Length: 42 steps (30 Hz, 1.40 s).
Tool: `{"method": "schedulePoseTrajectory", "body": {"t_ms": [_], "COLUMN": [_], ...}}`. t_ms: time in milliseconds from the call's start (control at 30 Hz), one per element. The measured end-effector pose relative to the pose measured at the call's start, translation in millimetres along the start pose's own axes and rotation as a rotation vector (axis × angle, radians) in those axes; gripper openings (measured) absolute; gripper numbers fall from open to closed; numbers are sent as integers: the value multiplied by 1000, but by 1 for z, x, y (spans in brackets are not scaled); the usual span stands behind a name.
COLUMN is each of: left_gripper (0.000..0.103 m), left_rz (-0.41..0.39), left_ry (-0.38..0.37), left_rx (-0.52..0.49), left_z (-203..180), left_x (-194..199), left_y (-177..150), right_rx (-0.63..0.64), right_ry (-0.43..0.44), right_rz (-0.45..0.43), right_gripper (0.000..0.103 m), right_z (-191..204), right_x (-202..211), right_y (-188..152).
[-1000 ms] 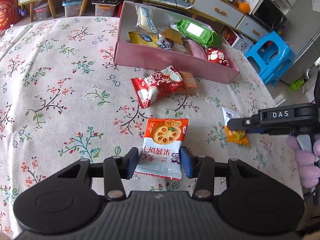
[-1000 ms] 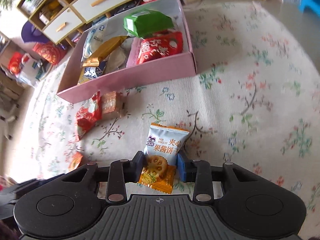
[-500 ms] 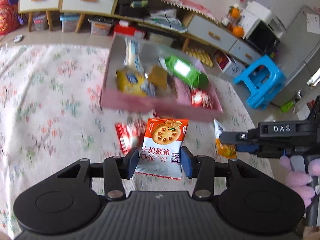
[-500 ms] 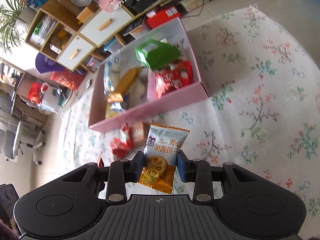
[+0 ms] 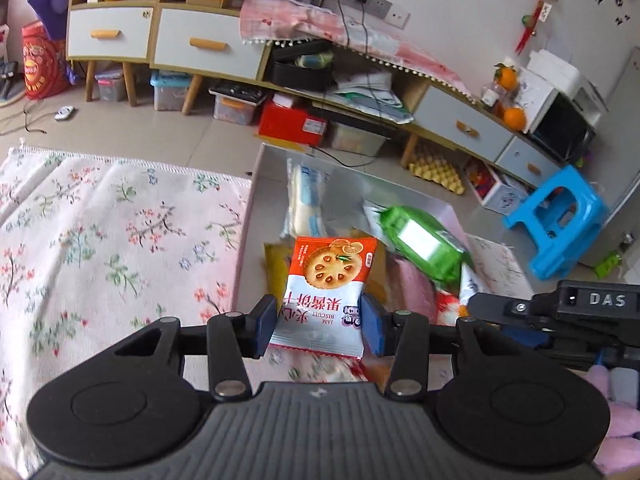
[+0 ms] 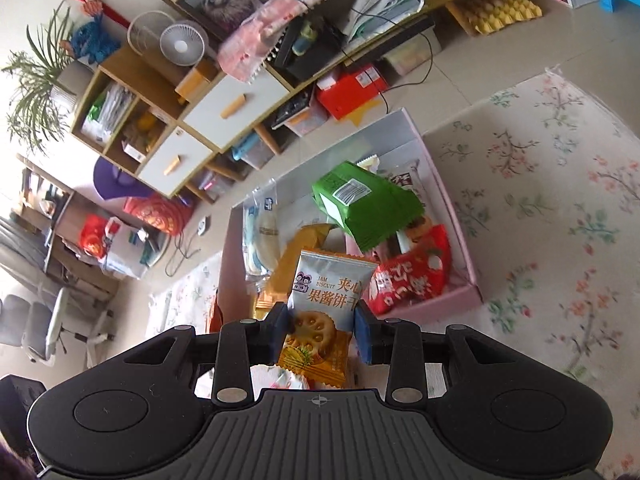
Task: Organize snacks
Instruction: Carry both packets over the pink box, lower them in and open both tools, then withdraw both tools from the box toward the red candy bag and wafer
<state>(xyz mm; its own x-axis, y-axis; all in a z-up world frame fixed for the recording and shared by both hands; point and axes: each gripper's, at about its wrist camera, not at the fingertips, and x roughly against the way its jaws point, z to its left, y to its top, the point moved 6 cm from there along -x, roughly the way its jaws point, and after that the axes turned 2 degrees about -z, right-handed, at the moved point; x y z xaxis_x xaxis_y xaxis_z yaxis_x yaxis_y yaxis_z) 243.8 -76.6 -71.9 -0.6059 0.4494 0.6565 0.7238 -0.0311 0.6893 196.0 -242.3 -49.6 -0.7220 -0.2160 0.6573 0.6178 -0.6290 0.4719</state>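
Observation:
My left gripper [image 5: 319, 328] is shut on a red and white jam biscuit packet [image 5: 326, 294] and holds it in the air over the near part of the pink snack box [image 5: 256, 200]. My right gripper [image 6: 320, 330] is shut on a silver and orange jam biscuit packet [image 6: 324, 308] and holds it above the same pink box [image 6: 460, 236]. The box holds a green packet [image 6: 364, 208], a red packet [image 6: 412, 276], a white-blue packet [image 6: 260, 232] and other snacks. The right gripper also shows at the right in the left wrist view [image 5: 560, 312].
The box sits on a floral cloth [image 5: 100, 248] over the table. Beyond the table's far edge are the tiled floor, a low cabinet with drawers [image 5: 200, 46], storage bins and a blue stool [image 5: 560, 220].
Both grippers have lifted their biscuit packets off the cloth and carried them forward, from in front of the box to above it. The red packet left on the cloth has dropped out of view.

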Motion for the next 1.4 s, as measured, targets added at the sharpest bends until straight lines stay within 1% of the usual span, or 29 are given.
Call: {"method": "schedulePoseTrajectory", "body": {"t_ms": [167, 267, 433, 500, 533, 600, 633, 667, 700, 767, 800, 867, 1067, 1133, 1233, 1267, 1400], "left_gripper": [42, 42, 43, 44, 46, 56, 58, 62, 65, 67, 69, 71, 76, 78, 85, 87, 92], "left_rz": [-41, -51, -55, -54, -58, -66, -69, -70, -72, -68, -63, -60, -58, -59, -67, -69, -64], "left_ry": [23, 38, 52, 55, 60, 63, 63, 64, 67, 69, 67, 67, 92, 100, 120, 127, 144], "left_rx": [18, 4, -33, -51, -57, -66, -68, -70, -70, -68, -68, -68, -79, -97, -119, -122, -135], "left_z": [3, 2, 0, -1, -1, -2, -2, -2, -2, -3, -2, -1, 0, -3, -3, -4, -3], "left_x": [-9, -14, -15, -15, -15, -13, -12, -11, -11, -11, -11, -9, 3, 8, 17, 19, 30], "left_y": [6, 6, 3, 3, 4, 5, 6, 6, 6, 7, 7, 6, 4, 4, 4, 5, 3], "right_rx": [7, -9, 45, 46, 40, 34, 31, 30, 28, 26, 30, 47, 79, 90, 103, 105, 113], "right_ry": [9, 12, -34, -38, -40, -40, -41, -44, -46, -45, -43, -50, -61, -73, -95, -101, -119], "right_rz": [-32, -34, -41, -46, -51, -51, -49, -47, -48, -52, -52, -52, -73, -77, -77, -78, -75], "right_gripper": [34, 35, 35, 37, 37, 37, 38, 40, 47, 54, 55, 56, 68, 70, 72, 75, 78], "right_z": [4, 4, 6, 6, 5, 4, 3, 3, 3, 2, 3, 5, 10, 12, 12, 13, 14], "right_x": [-14, -26, -35, -37, -36, -36, -36, -35, -35, -33, -31, -28, -15, -9, 0, 3, 16], "right_y": [5, 5, 2, 1, 2, 1, 1, 1, 1, 1, 1, 0, 2, 2, 0, 0, -4]}}
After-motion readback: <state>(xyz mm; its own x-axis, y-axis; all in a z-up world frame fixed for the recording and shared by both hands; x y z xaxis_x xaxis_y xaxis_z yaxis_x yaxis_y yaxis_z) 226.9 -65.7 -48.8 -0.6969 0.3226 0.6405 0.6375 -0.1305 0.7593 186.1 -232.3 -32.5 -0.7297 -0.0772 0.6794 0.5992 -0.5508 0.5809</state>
